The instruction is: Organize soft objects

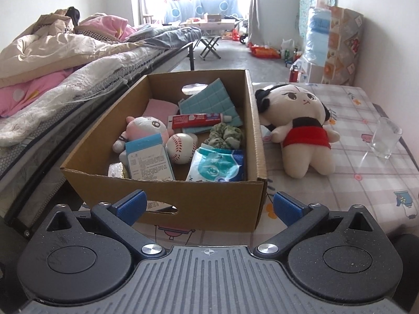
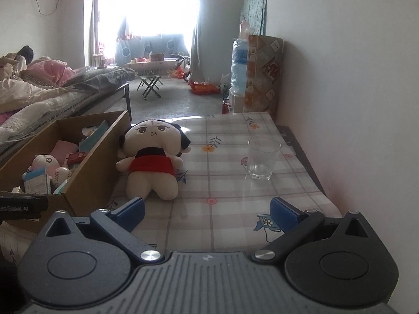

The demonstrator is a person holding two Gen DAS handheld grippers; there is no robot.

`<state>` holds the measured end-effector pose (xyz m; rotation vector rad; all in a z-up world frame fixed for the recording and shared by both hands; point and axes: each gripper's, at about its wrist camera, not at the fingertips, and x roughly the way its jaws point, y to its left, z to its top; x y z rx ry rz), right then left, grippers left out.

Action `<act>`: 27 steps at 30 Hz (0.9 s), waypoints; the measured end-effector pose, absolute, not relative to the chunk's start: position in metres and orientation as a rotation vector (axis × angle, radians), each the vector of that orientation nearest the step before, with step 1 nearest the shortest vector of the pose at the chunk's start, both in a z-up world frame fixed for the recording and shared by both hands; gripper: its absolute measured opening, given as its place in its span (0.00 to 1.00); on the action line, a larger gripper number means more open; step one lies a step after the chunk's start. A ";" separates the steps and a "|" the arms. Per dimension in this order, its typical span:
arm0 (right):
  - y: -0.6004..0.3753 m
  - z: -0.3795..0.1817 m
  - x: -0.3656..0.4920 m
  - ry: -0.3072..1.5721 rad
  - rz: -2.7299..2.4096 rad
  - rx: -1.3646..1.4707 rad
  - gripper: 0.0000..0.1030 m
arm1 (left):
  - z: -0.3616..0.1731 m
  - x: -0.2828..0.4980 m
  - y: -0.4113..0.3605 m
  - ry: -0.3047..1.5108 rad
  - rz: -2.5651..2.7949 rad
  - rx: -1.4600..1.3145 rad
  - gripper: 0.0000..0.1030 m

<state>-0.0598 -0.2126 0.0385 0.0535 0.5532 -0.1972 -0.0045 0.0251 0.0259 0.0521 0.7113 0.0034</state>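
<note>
With both claws spread wide and grasping nothing, left gripper (image 1: 208, 204) low before the near wall of the cardboard box (image 1: 209, 198), right gripper (image 2: 207, 210) over bare tablecloth (image 2: 227, 188) right of the box. Open room right of the box, up to the glass (image 2: 263, 161) standing upright near the table's right edge by the wall. Plush doll (image 1: 301, 128) in red lying on its back just right of the box, head toward the far end, touching or nearly touching the box's right wall; hard to tell which. Same doll at (image 2: 152, 162) in the right wrist view, well apart from the glass.

Inside the box: pink plush (image 1: 146, 130) at left, baseball (image 1: 181, 147) at centre, toothpaste tube (image 1: 199, 120) behind it, green scrunchie (image 1: 226, 136) toward the right wall, teal quilted cloth (image 1: 209, 102) leaning at the back, folded pink cloth (image 1: 159, 108) at back left, blue-and-white carton (image 1: 150, 158) and tissue pack (image 1: 217, 164) against the near wall.

Left of the box, a bed (image 1: 78, 78) heaped with quilts; beyond the box, grey floor, a folding stool (image 1: 209, 47) and a bright window.
</note>
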 end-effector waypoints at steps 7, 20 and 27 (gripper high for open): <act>-0.213 0.037 -0.057 0.590 -0.150 0.096 1.00 | 0.028 -0.001 0.027 0.733 0.008 0.047 1.00; -0.213 0.031 -0.054 0.614 -0.145 0.098 1.00 | 0.028 0.003 0.027 0.742 0.005 0.056 1.00; -0.216 0.030 -0.051 0.623 -0.145 0.116 1.00 | 0.028 0.005 0.024 0.752 -0.007 0.058 1.00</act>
